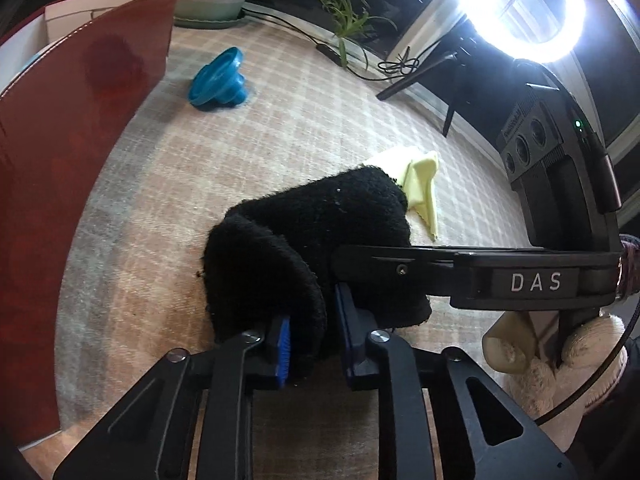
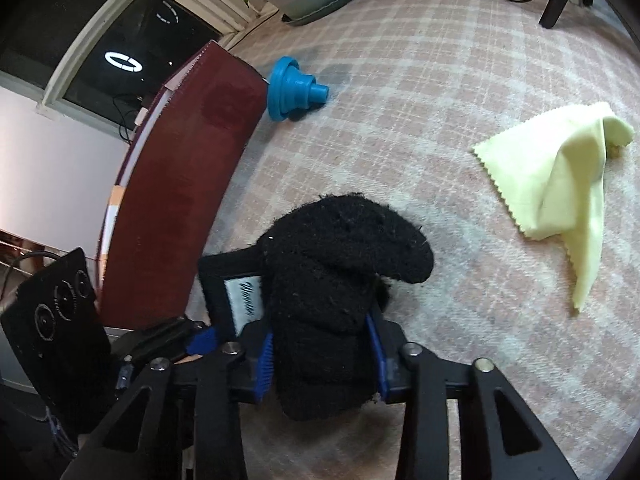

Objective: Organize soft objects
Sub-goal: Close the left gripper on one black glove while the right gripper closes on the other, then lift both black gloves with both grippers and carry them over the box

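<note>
1. Left wrist view: the left gripper (image 1: 310,344) has its blue-padded fingers (image 1: 283,354) clenched on one end of a black fuzzy cloth (image 1: 320,232), which bulges up between and beyond them. The cloth sits on a plaid-covered table (image 1: 280,120). The right gripper (image 1: 400,270) reaches in from the right and meets the same cloth, held by a gloved hand (image 1: 560,360).
2. Beyond the black cloth lies a yellow cloth (image 1: 420,184), partly hidden by it. A blue funnel (image 1: 218,80) lies well beyond the black cloth, to the left, near a dark red box (image 1: 80,160); what the box contains cannot be told.
3. Right wrist view: the right gripper (image 2: 320,364) has its fingers (image 2: 265,364) pressed against both sides of the black fuzzy cloth (image 2: 340,260). The yellow cloth (image 2: 568,184) lies well right of the black cloth. The blue funnel (image 2: 296,88) lies beyond it, just beside the dark red box (image 2: 180,200).
</note>
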Action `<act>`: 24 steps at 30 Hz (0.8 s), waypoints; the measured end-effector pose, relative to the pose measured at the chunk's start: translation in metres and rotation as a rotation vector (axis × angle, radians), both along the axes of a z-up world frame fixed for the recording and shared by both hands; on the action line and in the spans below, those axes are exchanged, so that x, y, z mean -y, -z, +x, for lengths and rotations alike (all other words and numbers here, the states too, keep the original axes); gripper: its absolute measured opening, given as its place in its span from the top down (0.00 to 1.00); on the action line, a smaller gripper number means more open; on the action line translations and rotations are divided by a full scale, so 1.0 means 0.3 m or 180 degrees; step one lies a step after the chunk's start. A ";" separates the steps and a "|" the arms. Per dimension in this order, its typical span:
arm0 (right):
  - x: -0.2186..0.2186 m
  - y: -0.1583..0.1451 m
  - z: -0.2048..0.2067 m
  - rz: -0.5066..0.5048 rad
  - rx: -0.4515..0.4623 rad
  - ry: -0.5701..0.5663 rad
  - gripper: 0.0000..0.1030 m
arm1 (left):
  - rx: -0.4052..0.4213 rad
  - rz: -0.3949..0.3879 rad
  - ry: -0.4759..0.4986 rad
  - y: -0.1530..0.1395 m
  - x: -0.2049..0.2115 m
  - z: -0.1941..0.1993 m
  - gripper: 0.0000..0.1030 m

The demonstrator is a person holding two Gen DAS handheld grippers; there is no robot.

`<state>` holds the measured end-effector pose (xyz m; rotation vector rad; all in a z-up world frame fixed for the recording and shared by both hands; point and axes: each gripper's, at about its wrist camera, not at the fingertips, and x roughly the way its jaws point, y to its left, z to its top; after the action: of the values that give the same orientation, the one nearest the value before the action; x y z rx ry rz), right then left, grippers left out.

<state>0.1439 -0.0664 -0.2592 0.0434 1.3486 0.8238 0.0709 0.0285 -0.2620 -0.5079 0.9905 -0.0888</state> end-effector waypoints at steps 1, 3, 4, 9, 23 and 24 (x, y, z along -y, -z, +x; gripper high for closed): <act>0.000 -0.004 -0.004 0.0031 -0.0011 0.0007 0.71 | 0.0011 -0.0003 0.0017 -0.002 0.004 -0.001 0.86; 0.003 -0.015 -0.009 0.0073 -0.0015 0.0032 0.72 | 0.0034 -0.0020 0.0031 -0.006 0.008 -0.003 0.86; 0.003 -0.018 -0.011 0.0084 -0.0016 0.0043 0.72 | 0.0045 -0.0023 0.0038 -0.007 0.010 -0.004 0.87; 0.015 -0.062 -0.025 0.0189 0.0000 0.0103 0.73 | 0.0139 -0.0010 0.0053 -0.037 0.013 -0.019 0.87; -0.060 -0.366 -0.100 0.0570 0.0340 -0.0107 0.74 | 0.0719 -0.0049 -0.0073 -0.305 -0.071 -0.123 0.87; -0.079 -0.391 -0.108 0.0609 0.0364 -0.0144 0.74 | 0.0764 -0.0049 -0.0102 -0.327 -0.087 -0.137 0.87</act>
<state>0.1114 -0.0426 -0.1419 0.1142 1.1640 0.9775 0.0299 0.0545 -0.1641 -0.5140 0.7473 -0.1257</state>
